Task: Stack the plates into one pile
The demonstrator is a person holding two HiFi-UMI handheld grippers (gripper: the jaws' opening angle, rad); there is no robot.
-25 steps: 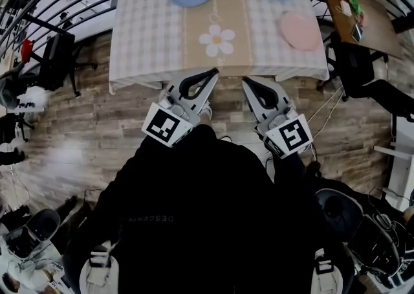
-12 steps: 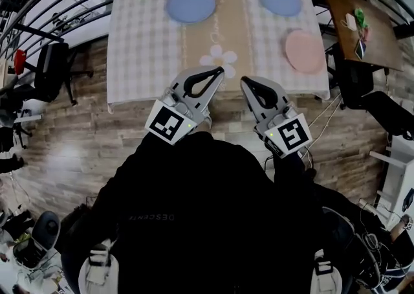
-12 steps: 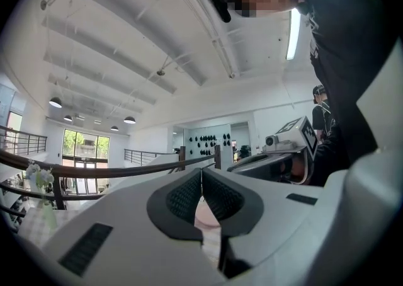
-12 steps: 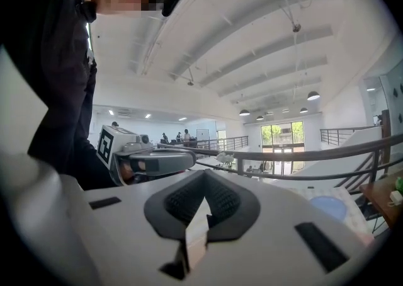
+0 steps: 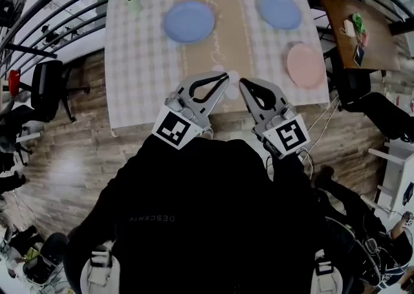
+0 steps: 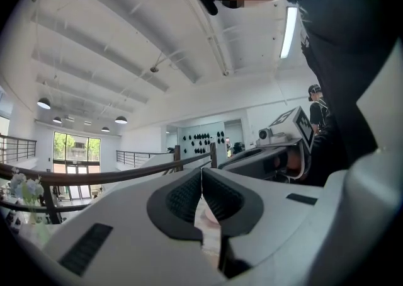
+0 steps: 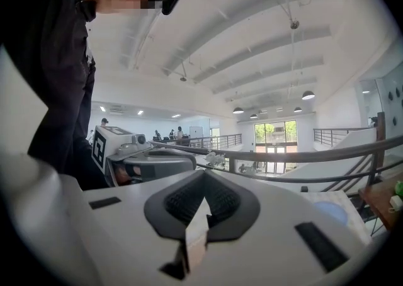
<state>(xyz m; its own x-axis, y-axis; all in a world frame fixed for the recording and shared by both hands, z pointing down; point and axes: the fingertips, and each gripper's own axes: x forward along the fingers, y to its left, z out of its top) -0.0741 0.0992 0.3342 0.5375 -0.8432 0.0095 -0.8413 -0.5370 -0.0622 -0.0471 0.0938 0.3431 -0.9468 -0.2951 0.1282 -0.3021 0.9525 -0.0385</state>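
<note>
Nearest, both grippers are held out level, side by side over the near edge of the counter (image 5: 142,85). The left gripper (image 5: 226,77) has its jaws pressed together on nothing. The right gripper (image 5: 244,84) is the same, with its jaws together and empty. Neither touches a plate. The pink plate (image 5: 305,65) lies nearest, off to the right and close to the counter's right edge. Farther back, the right blue plate (image 5: 279,10) and the left blue plate (image 5: 188,21) lie flat. All three plates are well apart, so no pile is begun.

The risks, as I judge them:
- **Shoving a plate:** the jaws must spread before they meet a rim, or the closed tips will simply push the plate along. The pink one, being near the edge, could slide off.
- **Catching the cloth:** the rims lie low on the checked cloth (image 5: 265,46), so too deep a bite could catch cloth with plate and drag everything.
- **Tipping:** a plate pinched by one edge may tip and come down hard on the next.
</note>
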